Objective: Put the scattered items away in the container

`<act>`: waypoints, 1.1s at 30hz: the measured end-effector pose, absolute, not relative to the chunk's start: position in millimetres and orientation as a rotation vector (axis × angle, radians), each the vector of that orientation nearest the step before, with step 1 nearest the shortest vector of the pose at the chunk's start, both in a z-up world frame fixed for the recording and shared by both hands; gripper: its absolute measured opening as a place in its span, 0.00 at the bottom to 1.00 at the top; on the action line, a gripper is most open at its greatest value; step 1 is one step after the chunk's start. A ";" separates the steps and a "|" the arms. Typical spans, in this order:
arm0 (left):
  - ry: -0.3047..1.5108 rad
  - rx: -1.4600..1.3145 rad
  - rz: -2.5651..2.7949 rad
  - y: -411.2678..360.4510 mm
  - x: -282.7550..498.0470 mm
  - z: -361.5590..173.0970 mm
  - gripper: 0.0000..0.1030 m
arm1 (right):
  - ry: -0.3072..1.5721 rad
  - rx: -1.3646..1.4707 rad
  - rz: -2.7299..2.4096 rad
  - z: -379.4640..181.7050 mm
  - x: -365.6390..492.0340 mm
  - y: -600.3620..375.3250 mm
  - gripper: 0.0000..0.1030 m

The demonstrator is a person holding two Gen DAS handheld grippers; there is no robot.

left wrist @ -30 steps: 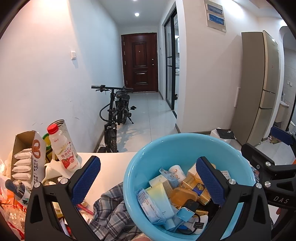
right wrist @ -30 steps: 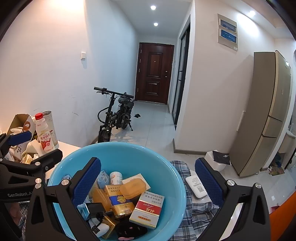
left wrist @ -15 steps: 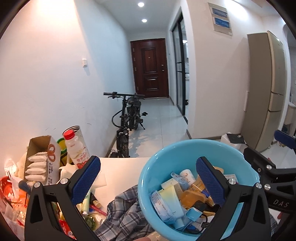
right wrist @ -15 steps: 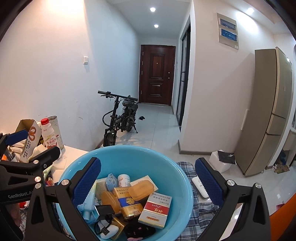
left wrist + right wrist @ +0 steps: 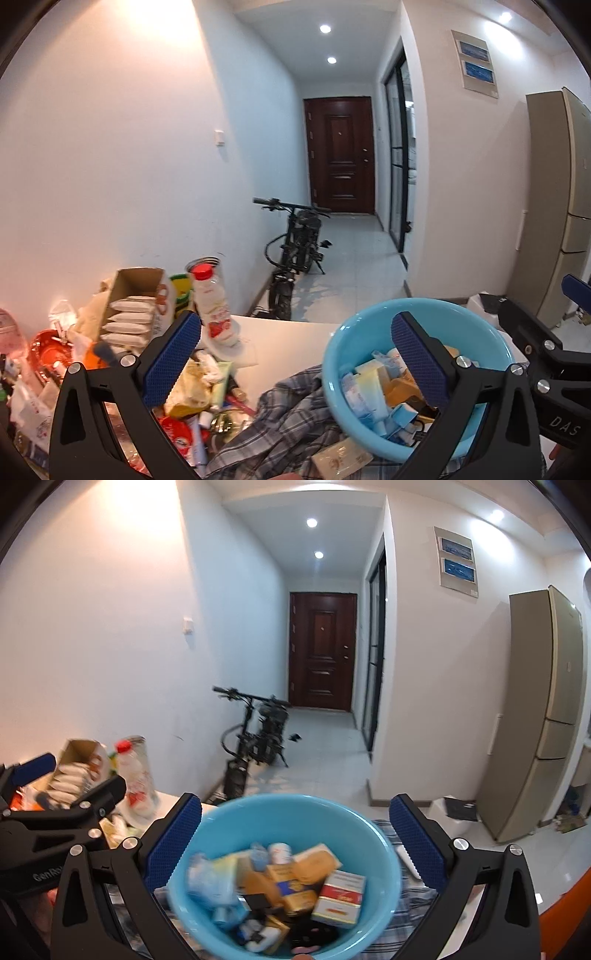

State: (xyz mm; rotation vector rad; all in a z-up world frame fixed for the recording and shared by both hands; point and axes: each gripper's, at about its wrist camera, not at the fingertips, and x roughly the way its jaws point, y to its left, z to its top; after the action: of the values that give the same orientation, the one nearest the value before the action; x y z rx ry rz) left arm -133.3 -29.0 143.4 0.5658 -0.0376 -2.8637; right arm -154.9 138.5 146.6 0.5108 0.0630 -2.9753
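Blue basin (image 5: 295, 814) sits on a plaid cloth (image 5: 284, 417) on the white worktop (image 5: 291, 339); in the right wrist view it lies low and central, slightly blurred. Packed with small goods: a red-and-white carton (image 5: 338, 897) at its right side, gold and tan packets (image 5: 295, 882) in the middle, pale blue sachets (image 5: 212, 882) on the left. In the left wrist view the same basin (image 5: 369, 332) lies to the right.

Right gripper (image 5: 295, 845): blue-padded fingers spread wide, one either side of the basin, holding nothing. Whether the pads touch the rim cannot be told.

Left gripper (image 5: 295, 363): equally wide, empty. Its right finger (image 5: 417, 358) overlaps the basin in view; its left finger (image 5: 171, 358) stands over the clutter.

Left of the basin, a heap of loose items (image 5: 207, 391) on the worktop: tubes, wrappers, a yellow packet. Behind it, a red-capped drink bottle (image 5: 216, 314) upright, just beside an open cardboard box (image 5: 136, 310) of white sachets. A beige packet (image 5: 341, 458) lies on the cloth at the basin's near side. A white remote (image 5: 408, 860) rests on the cloth right of the basin.

Beyond: bicycle (image 5: 295, 251) against the wall, dark door (image 5: 341, 155) at the corridor's end, tall refrigerator (image 5: 535, 716) to the right.
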 end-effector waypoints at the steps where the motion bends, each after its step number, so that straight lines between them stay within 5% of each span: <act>1: -0.032 0.546 -2.851 -31.1 -126.0 144.5 1.00 | 0.065 0.503 -2.967 148.2 -151.5 136.3 1.00; 16: -0.025 0.496 -2.950 -36.0 -48.2 135.2 1.00 | 0.197 0.442 -3.017 157.7 -61.3 120.6 1.00; 27: -0.174 0.623 -3.004 -3.5 -12.6 60.4 0.99 | 0.081 0.695 -3.123 68.1 -1.3 156.4 1.00; 33: -0.106 0.731 -3.015 -8.5 10.4 16.0 0.99 | -0.079 0.765 -3.085 17.7 21.9 163.2 1.00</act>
State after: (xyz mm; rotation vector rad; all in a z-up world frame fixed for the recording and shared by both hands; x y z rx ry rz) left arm 10.4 -8.5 16.0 0.7305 -0.1065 -3.0151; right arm 21.9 163.2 17.7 0.7652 -0.0789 -3.0847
